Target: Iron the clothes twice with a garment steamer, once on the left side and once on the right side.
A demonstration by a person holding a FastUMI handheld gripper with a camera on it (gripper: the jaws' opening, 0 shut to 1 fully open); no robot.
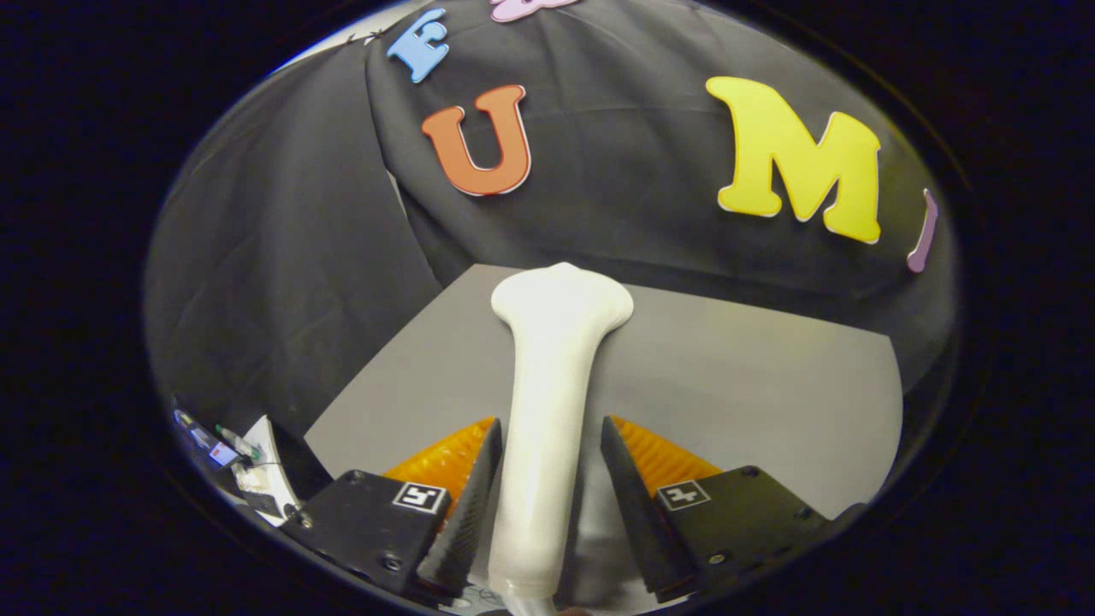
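A white garment steamer [554, 342] lies on the grey table [753, 385], its wide head pointing away toward the black cloth wall and its long handle running back toward me. My gripper [552, 432] is open and straddles the handle. The left finger [479, 488] sits against the handle's side. A narrow strip of table shows between the handle and the right finger [629, 488]. The handle's rear end runs below the fingers, and no clothing is in sight.
The black cloth wall [282, 282] hangs close behind and to the left of the table. Off the table's left edge sit a white object [265, 470] and a few small gadgets with wires [214, 445]. Bare grey tabletop stretches to the right of the steamer.
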